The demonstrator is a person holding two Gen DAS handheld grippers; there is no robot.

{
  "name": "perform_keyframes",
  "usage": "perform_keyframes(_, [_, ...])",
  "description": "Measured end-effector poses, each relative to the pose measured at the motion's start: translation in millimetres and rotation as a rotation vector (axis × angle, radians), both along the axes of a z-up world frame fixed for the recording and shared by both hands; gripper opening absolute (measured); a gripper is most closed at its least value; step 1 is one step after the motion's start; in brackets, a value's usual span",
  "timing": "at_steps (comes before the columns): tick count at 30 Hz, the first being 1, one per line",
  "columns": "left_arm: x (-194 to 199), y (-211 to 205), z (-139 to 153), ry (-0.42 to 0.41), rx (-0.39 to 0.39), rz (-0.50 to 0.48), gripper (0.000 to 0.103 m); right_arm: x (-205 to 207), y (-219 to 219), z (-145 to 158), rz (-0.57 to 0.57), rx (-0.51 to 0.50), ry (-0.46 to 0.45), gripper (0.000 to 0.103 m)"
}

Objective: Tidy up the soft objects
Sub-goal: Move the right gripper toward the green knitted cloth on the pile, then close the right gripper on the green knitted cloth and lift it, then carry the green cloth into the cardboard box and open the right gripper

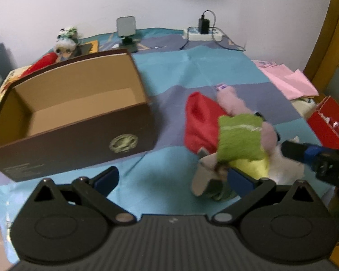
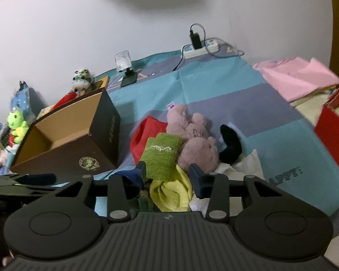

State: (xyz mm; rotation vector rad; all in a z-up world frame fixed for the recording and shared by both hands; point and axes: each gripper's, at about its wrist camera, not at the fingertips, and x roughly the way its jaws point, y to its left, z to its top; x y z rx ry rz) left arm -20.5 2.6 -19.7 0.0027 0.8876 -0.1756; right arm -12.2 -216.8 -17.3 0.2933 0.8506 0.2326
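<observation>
A: Where are the soft things?

B: Heaped right of the open brown cardboard box. A green knitted cloth lies on top, a pink plush toy beside it.

A: Underneath?

B: A red fabric bag on the box side, a yellow cloth nearest, and possibly a white cloth; blurred.

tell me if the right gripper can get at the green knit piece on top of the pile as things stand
Probably yes. The right gripper is open, its fingers either side of the green knit piece, which lies on top of the pile with nothing covering it. The pink plush crowds one side, so it might get pinched too.
</observation>
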Motion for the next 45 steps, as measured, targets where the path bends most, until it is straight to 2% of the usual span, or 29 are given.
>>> perform_keyframes(8, [10.8, -24.4, -10.7, 0.037, -0.147, -0.105, 0.102, 28.1, -22.6, -11.1, 0.037, 0.094, 0.044, 0.024])
perform_keyframes(15, [14.8, -44.8, -20.1, -0.001, -0.14, -0.152, 0.102, 51.6, -30.2, -19.9, 0.095, 0.138, 0.054, 0.023])
perform_keyframes(19, [28.2, -42.9, -24.1, 0.017, -0.181, -0.137, 0.101, 66.4, -30.4, -24.0, 0.132, 0.152, 0.063, 0.022])
perform_keyframes(20, [30.7, -43.0, -26.3, 0.022, -0.187, -0.135, 0.099, 68.2, -28.5, -26.4, 0.138, 0.15, 0.065, 0.022])
perform_keyframes(22, [34.7, -44.5, -30.3, 0.03, -0.204, -0.143, 0.081, 74.4, -26.8, -30.0, 0.151, 0.153, 0.074, 0.022])
perform_keyframes(27, [43.6, -50.8, -43.8, 0.057, -0.214, -0.132, 0.071, 84.7, -24.9, -41.3, 0.171, 0.172, 0.102, 0.021])
perform_keyframes(30, [48.0, -51.8, -47.6, 0.077, -0.237, -0.149, 0.047, 85.9, -23.3, -46.0, 0.202, 0.19, 0.107, 0.016])
perform_keyframes(33, [45.6, -51.9, -51.0, 0.076, -0.242, -0.162, 0.031, 86.4, -21.2, -50.6, 0.234, 0.195, 0.105, 0.006])
perform_keyframes(36, [39.5, -53.0, -47.3, 0.05, -0.215, -0.161, 0.025, 87.8, -23.0, -50.7, 0.261, 0.22, 0.107, 0.0])
perform_keyframes(45, [25.7, -39.6, -7.9, -0.079, -0.2, -0.189, 0.022, 93.1, -17.0, -18.6, 0.313, 0.292, -0.002, 0.0])
